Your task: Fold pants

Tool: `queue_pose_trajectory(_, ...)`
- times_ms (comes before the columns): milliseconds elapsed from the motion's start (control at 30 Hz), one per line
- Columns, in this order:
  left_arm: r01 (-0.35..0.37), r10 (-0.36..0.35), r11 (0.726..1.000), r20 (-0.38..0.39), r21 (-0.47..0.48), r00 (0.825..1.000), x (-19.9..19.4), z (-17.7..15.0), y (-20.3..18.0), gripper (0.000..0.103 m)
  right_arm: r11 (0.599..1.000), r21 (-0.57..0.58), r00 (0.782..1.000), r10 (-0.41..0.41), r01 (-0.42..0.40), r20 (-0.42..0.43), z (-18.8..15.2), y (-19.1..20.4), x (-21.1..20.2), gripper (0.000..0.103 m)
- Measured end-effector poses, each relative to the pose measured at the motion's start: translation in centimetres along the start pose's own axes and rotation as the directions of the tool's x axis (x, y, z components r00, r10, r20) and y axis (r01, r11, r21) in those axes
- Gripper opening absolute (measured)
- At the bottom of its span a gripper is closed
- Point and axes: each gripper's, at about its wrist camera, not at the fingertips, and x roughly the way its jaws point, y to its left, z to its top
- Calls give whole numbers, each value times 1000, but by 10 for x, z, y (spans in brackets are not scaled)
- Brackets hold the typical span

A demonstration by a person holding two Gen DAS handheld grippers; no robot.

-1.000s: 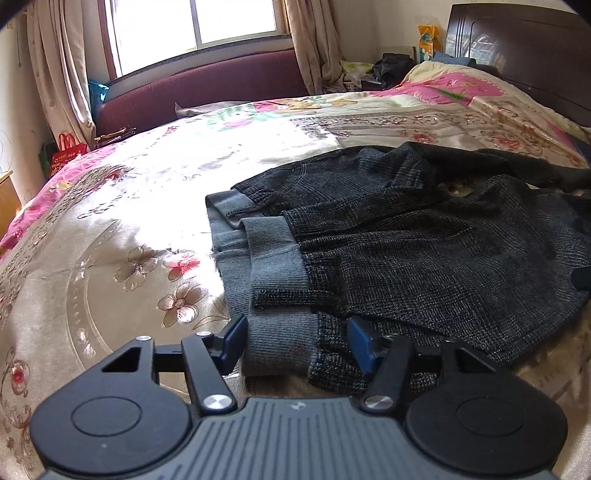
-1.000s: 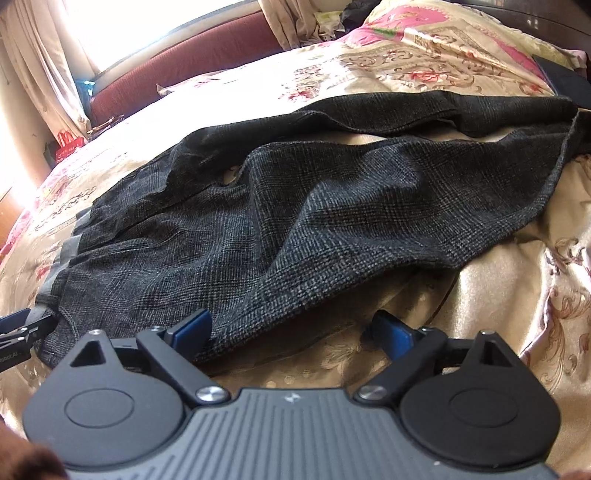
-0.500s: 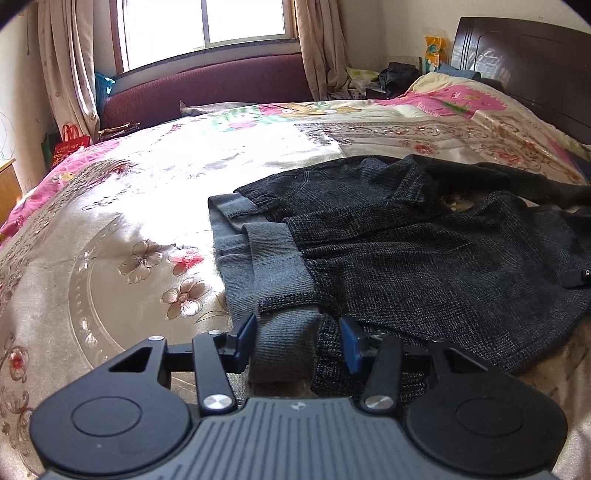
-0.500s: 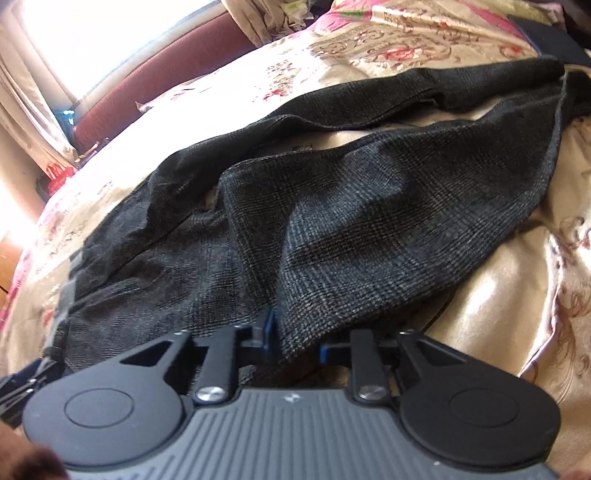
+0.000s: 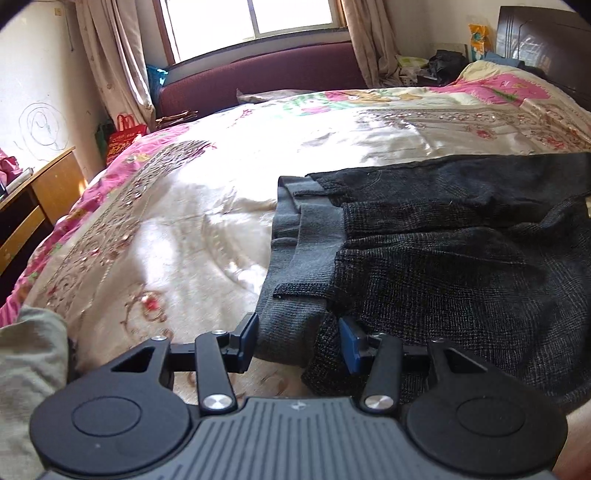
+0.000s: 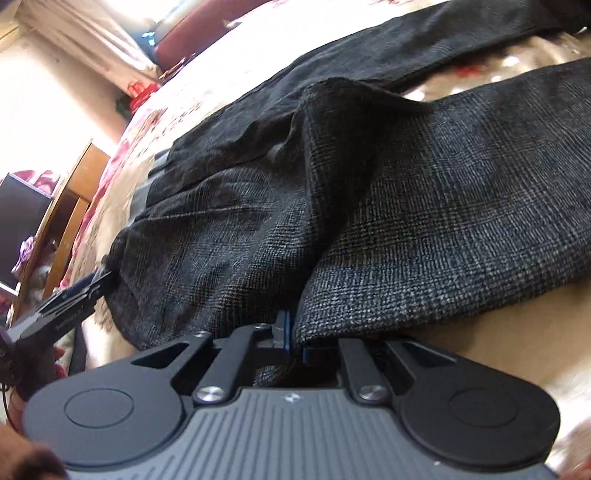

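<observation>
On bed (image 5: 229, 206) | left tool (image 5: 297, 343) clamps pants (image 5: 461, 258) waistband | right tool (image 6: 293, 338) pinches leg

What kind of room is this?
Most likely a bedroom in a home: a big bed with a flowery bedspread, a dark wooden headboard, and a curtained window.

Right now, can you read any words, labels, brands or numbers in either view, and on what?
No text can be read in either view.
Red bag: gold print, too blurred to read.
Yellow packet: print too small to read.
Left gripper: pale lettering on its side, blurred.
Pants: no tag or label showing.
Wall scribble: loops only, no letters.
</observation>
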Motion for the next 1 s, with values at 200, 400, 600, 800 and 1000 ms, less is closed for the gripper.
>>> queue_pose_trajectory(200,-71,71,997,-6,24,997,-12,-14,-4,67,999,-42,999,31,-32,-21,2,11,-15,40)
queue_pose_trajectory(400,-150,150,989,27,18,988,-44,-17,-2,67,999,-24,997,-42,44,72,-15,-27,-72,40)
queue_pose_trajectory(600,-92,90,996,83,17,992,-74,-5,-38,67,948,208,918,-291,240,268,-3,-125,-149,40)
queue_pose_trajectory(800,159,-174,979,107,129,979,-65,25,-149,67,812,478,747,-537,334,391,21,-235,-201,42)
queue_pose_trajectory(1000,306,-336,908,60,286,940,-46,47,-255,67,734,650,752,-538,196,381,41,-318,-201,42)
